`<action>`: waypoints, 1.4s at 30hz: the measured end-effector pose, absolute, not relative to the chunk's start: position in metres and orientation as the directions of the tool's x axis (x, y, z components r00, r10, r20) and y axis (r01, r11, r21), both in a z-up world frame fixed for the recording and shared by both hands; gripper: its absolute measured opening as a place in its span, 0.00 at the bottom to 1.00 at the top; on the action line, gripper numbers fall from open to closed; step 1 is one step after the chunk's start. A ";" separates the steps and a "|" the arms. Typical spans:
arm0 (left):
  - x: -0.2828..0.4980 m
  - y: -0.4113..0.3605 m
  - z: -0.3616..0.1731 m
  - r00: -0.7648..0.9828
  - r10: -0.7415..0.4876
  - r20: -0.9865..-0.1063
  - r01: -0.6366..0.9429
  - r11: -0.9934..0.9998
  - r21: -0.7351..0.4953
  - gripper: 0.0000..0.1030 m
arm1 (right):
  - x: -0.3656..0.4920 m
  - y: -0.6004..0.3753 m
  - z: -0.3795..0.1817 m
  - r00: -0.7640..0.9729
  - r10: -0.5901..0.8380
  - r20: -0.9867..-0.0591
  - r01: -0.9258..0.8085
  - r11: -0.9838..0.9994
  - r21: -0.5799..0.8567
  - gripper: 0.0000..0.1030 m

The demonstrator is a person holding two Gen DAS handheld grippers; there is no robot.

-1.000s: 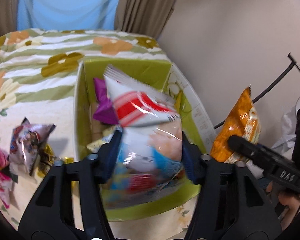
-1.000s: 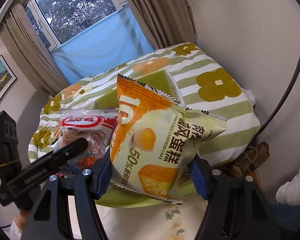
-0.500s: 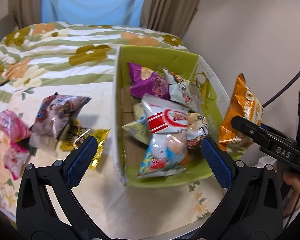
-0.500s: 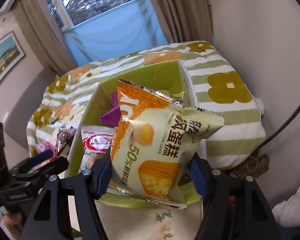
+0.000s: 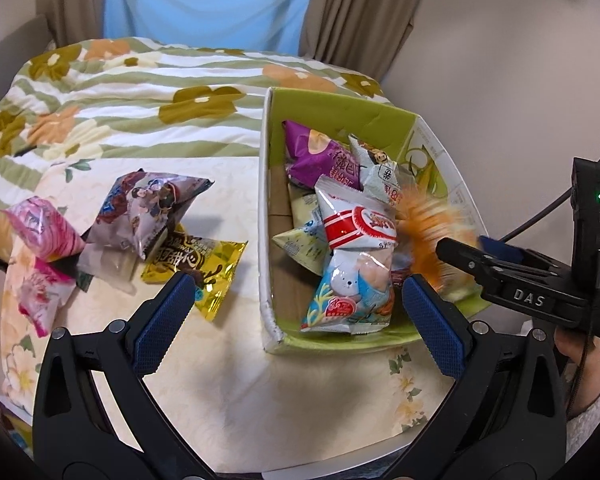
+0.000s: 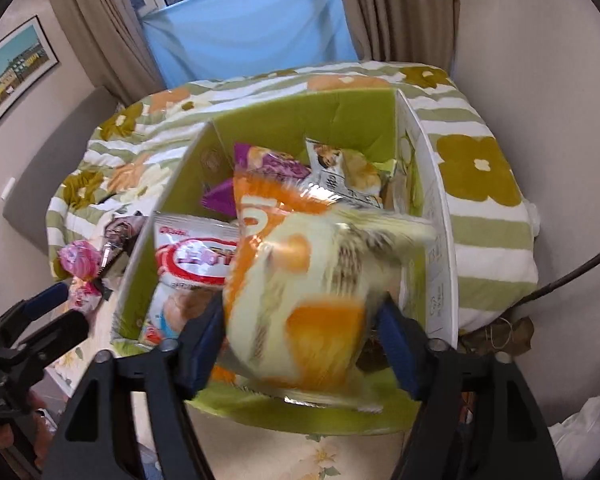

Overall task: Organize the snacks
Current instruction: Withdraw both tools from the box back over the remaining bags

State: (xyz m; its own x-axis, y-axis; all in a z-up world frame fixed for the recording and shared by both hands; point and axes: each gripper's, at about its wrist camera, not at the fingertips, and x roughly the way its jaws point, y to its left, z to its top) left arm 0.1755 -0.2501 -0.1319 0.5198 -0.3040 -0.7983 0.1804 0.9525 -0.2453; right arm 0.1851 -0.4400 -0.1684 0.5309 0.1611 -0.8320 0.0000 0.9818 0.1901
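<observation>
The orange cake bag [image 6: 300, 292] sits between my right gripper [image 6: 300, 344] pads, blurred and tipped over the near right corner of the green box [image 6: 340, 116]; my jaws are opening, and the blue pads [image 6: 396, 348] no longer look pressed into it. From my left camera it shows as an orange smear [image 5: 432, 228] just past the right gripper's black finger [image 5: 496, 272], above the box's right side. My right hand points steeply down into the box.

My left gripper [image 5: 300, 316] stands wide apart with nothing in it, angled down over the box's near left corner. The red-and-white bag [image 5: 356, 264] lies in the box just beyond its right pad [image 5: 432, 324], with the purple bag [image 5: 320, 156] at the far end. Left of the box, on the floral cloth [image 5: 228, 380], lie the yellow packet [image 5: 200, 264], the grey cartoon bag [image 5: 148, 208] and pink bags [image 5: 40, 232].
</observation>
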 end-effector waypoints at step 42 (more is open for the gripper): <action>0.112 -0.092 -0.059 0.689 -0.089 -0.719 -0.060 0.982 -0.180 0.99 | 0.150 -0.357 -0.096 0.677 0.290 -0.676 -0.143 0.953 0.266 1.00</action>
State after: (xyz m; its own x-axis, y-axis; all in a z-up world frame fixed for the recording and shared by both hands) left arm 0.1118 -0.0924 -0.0594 0.6891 -0.0895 -0.7191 -0.0604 0.9818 -0.1800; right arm 0.1502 -0.3569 -0.0962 0.6771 0.2899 -0.6764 -0.1428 0.9534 0.2657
